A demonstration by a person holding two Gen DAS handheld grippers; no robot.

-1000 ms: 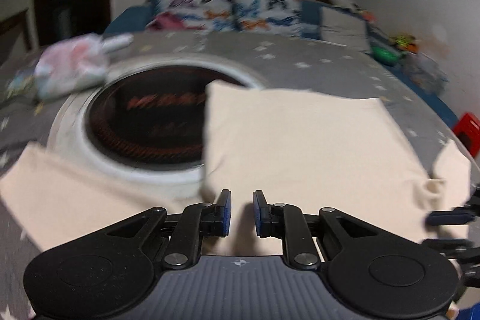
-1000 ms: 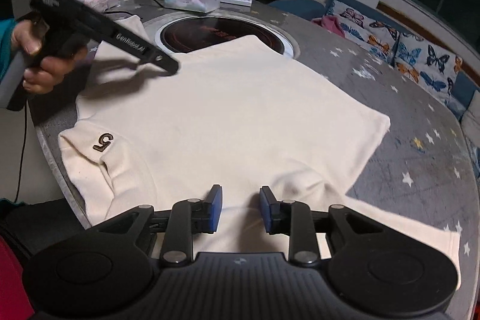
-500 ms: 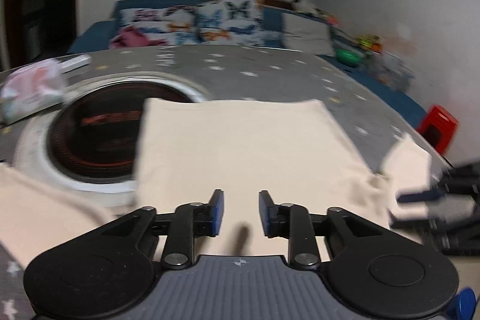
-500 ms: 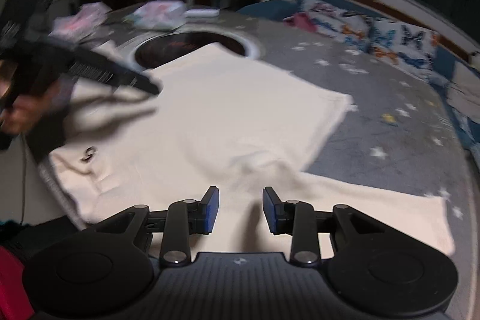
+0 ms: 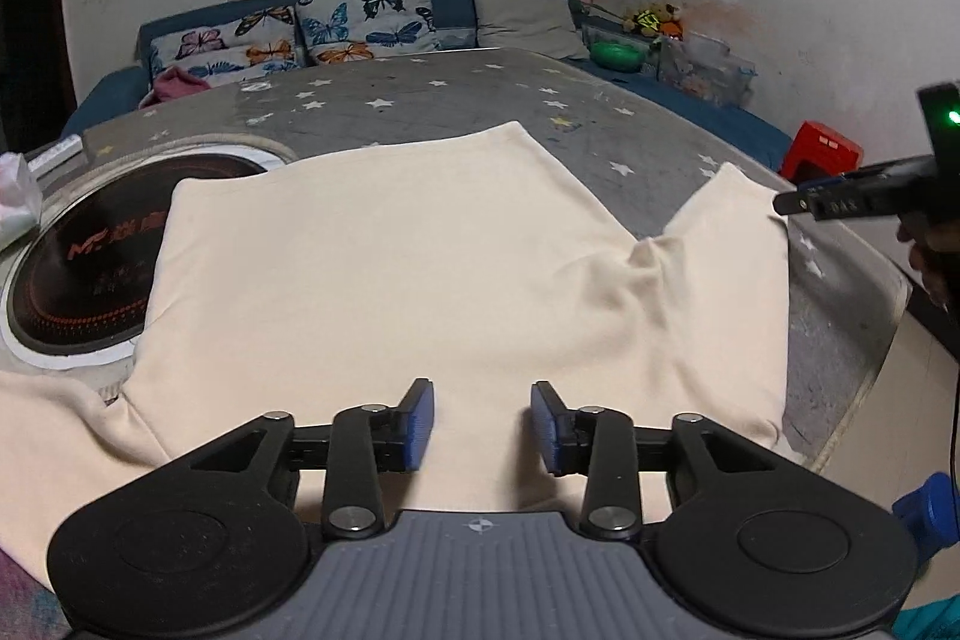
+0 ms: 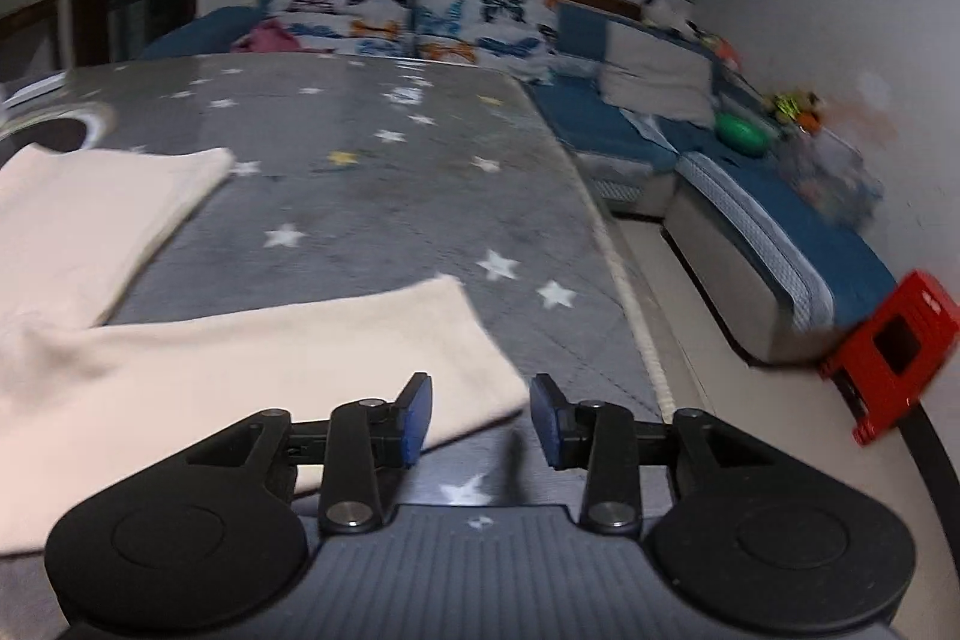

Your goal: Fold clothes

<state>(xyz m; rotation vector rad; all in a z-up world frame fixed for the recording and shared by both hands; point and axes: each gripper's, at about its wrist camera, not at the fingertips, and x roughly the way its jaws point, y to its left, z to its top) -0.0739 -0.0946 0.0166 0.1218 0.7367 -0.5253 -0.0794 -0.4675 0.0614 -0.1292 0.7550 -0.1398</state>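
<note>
Both grippers' jaws have widened above the cream shirt (image 5: 420, 268).

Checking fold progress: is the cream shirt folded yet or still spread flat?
Still spread. The cream shirt lies flat on the table, its sleeve stretched out sideways, with no layer doubled over.

Left gripper (image 5: 480, 421) and right gripper (image 6: 480, 418): black linkages, blue ribbed pads (image 5: 418, 424), silver pivot screws, grey ribbed housing bearing small crosshair mark.
</note>
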